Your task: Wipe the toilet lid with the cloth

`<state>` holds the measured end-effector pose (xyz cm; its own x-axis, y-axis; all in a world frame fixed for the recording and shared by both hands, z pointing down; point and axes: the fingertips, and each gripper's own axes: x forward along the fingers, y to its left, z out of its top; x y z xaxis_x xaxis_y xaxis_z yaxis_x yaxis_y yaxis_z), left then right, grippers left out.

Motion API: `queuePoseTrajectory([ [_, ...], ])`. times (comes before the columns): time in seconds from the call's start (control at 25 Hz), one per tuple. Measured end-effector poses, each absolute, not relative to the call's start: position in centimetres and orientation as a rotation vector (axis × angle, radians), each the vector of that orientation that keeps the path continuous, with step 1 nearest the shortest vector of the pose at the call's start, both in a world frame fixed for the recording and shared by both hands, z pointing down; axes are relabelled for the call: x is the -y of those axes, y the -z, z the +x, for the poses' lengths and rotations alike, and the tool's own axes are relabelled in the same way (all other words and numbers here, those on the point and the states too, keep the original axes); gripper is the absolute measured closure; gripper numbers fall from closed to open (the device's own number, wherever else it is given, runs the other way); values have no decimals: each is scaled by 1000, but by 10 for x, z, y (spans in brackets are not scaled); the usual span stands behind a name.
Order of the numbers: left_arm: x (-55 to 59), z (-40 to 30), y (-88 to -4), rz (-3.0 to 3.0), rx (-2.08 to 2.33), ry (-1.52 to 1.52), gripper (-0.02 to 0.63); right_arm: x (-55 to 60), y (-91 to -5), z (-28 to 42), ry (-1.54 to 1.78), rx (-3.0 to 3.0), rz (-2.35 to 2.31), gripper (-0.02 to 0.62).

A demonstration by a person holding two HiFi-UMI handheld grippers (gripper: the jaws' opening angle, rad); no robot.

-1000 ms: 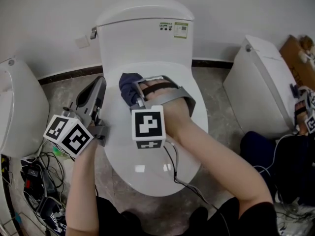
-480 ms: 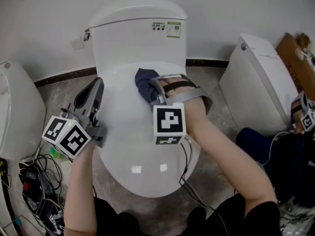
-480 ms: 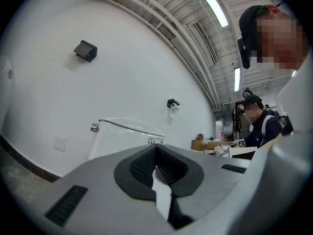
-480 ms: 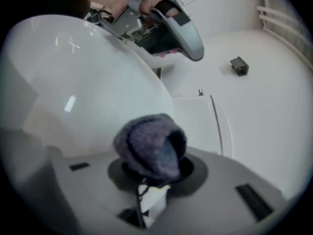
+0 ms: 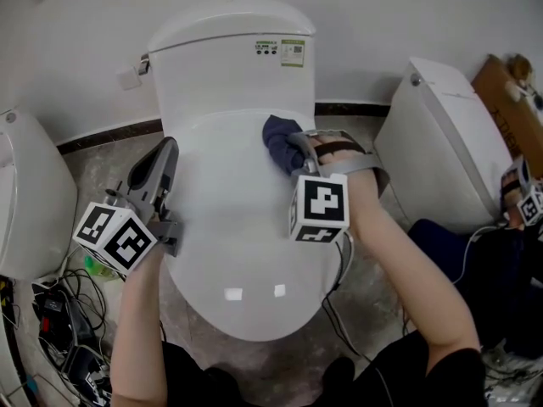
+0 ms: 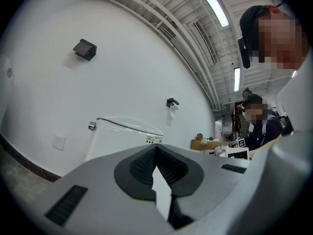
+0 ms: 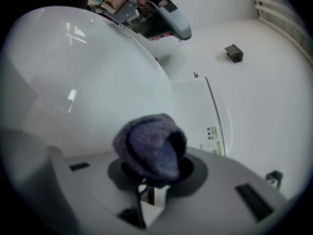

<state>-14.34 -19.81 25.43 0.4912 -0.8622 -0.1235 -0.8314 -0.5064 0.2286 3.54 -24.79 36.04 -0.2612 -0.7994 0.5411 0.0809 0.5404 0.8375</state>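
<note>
Head view: cloth (image 5: 276, 138) in right gripper (image 5: 293, 147)'s jaws points toward tank (image 5: 229, 66).

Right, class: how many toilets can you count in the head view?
3: the middle toilet, with the cloth on its lid; the left toilet at the frame's edge; the right toilet. Others may be out of frame.

Bright overhead light; lid (image 5: 246, 253) glare; fisheye edges; soft focus.
</note>
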Motion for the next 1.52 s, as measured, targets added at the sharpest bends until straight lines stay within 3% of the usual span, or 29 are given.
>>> queuePoseTrajectory([
  [0.44,200,-139,-257,2598,1478,323,597,257,-366,78,892,1604,678,500],
  [0.88,196,-158,-253,2582,1508,342,597,257,-356,79,890,1593,707,499],
  [1.52,190,-185,-238,2561,1553,397,597,190,-328,-136,1123,1791,501,500],
])
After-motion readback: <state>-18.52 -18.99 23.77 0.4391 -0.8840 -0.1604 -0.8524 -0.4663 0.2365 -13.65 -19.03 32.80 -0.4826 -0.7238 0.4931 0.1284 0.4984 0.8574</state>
